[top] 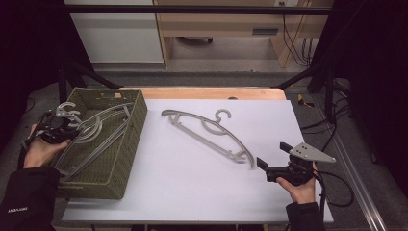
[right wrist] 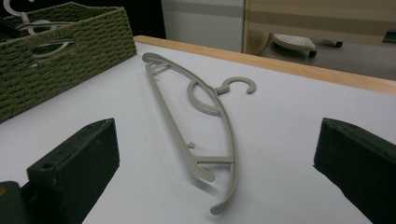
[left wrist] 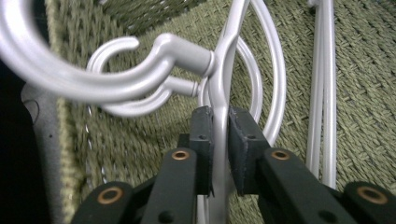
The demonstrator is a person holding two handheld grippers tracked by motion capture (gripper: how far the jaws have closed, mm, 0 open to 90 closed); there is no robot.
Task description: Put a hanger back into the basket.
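A grey plastic hanger (top: 96, 126) lies tilted in the olive woven basket (top: 137, 115) at the table's left, its hook sticking out over the left rim. My left gripper (top: 74, 127) is at that rim, shut on the hanger's neck. The left gripper view shows the pads (left wrist: 204, 135) of my left gripper (left wrist: 220, 126) pressed on the held hanger's stem (left wrist: 223, 70) just below its hook; a second hanger's hook (left wrist: 140, 103) lies behind. Another grey hanger (top: 207, 132) lies flat on the white table. My right gripper (top: 273, 154) stands open near its right end, jaws wide apart (right wrist: 219, 154) facing that hanger (right wrist: 218, 90).
The basket (right wrist: 70, 42) holds several hanger bars (left wrist: 322, 93). The white tabletop (top: 192, 187) ends in a wooden strip (top: 211, 92) at the far edge. A black frame bar (top: 192, 9) crosses above, and cables (top: 337, 183) trail off to the right.
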